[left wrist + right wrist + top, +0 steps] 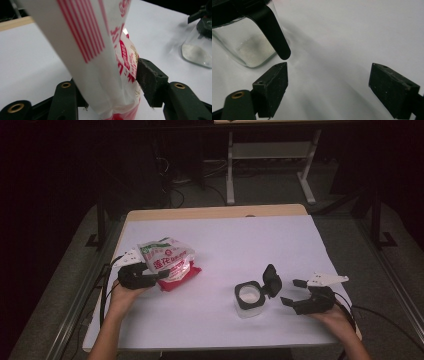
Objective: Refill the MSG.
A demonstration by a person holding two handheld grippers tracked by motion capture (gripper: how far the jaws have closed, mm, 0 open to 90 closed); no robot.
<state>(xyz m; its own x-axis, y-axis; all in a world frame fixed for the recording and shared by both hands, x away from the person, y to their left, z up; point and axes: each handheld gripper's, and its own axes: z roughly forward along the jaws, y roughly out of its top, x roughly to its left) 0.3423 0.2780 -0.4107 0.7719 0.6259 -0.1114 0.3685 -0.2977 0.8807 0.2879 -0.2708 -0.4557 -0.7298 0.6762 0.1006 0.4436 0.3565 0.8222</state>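
In the high view the left claw (150,276) sits at the left middle of the frame, clamped on the lower edge of a white and red printed bag (167,260) that rests on the white-covered bench (220,240). The left gripper view shows this grip close up: the bag (100,62) rises between the two black jaws, pinched from both sides, with red stripes and red lettering on its white film. A clear glass jar (249,299) with a black flip lid (271,280) standing open stands at the lower right of centre, holding a white powder in its bottom. The right claw (295,292) lies just to the right of the jar, jaws spread wide and gripping nothing. In the right gripper view the jar (249,47) is at upper left, its lid tab hanging just above the left jaw.
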